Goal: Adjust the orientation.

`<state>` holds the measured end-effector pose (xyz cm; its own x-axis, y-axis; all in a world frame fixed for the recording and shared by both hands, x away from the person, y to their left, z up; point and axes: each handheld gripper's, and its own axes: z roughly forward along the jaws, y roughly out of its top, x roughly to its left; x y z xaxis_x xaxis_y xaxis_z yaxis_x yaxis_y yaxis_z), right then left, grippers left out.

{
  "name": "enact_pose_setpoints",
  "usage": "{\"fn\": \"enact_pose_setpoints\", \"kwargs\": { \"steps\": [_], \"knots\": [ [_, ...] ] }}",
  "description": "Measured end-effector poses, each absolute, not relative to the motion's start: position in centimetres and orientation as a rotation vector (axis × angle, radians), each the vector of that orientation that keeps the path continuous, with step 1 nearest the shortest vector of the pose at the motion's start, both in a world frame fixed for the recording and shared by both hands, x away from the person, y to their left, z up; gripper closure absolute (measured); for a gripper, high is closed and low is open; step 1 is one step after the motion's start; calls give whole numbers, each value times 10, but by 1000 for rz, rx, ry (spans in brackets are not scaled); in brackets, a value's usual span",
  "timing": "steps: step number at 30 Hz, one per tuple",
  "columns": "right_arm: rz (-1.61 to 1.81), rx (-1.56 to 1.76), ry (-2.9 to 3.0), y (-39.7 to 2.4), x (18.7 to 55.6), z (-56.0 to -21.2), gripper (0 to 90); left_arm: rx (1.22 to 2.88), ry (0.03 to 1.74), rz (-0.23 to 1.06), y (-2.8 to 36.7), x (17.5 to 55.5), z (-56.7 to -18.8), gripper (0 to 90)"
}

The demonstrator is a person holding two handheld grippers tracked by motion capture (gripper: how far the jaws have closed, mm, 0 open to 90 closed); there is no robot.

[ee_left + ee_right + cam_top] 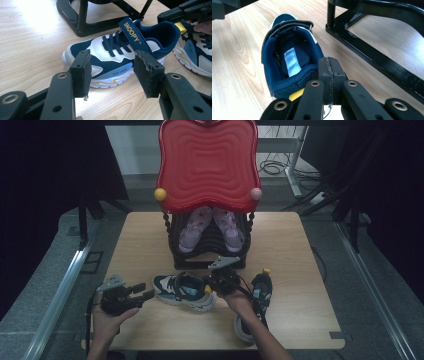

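Sneaker (182, 292) in navy and white on its sole near the front of the table (150, 235), toe toward nine o'clock and heel toward three, set that way so that each tool meets one end. At its nine o'clock, left gripper (144, 291) released, jaws wide and level with the toe, touching nothing; seemingly lined up to steady or take the front of the shoe. At the heel, right gripper (212, 286) clenched pad to pad, apparently pinching the yellow heel loop (180, 27), a handy tab for lifting or dragging without crushing the collar. Further toward three o'clock, partly under the right forearm, second sneaker (262, 287) of the pair, heel toward twelve, waiting its turn. Beyond, at twelve o'clock, black shoe rack (210, 260) already bearing purple shoes (195, 227) toes down, the likely destination. Above it, red tray (207, 165) as the top shelf.
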<state>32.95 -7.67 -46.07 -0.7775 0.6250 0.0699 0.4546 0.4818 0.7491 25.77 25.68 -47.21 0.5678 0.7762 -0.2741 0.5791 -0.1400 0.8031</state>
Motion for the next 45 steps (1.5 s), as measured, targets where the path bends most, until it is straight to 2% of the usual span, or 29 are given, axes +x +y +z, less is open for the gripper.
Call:
{"fn": "enact_pose_setpoints", "kwargs": {
  "steps": [45],
  "knots": [
    [1263, 714, 2701, -40, 287, -472, 899, 1792, 1146, 286, 279, 255, -465, 475]
  ]
}}
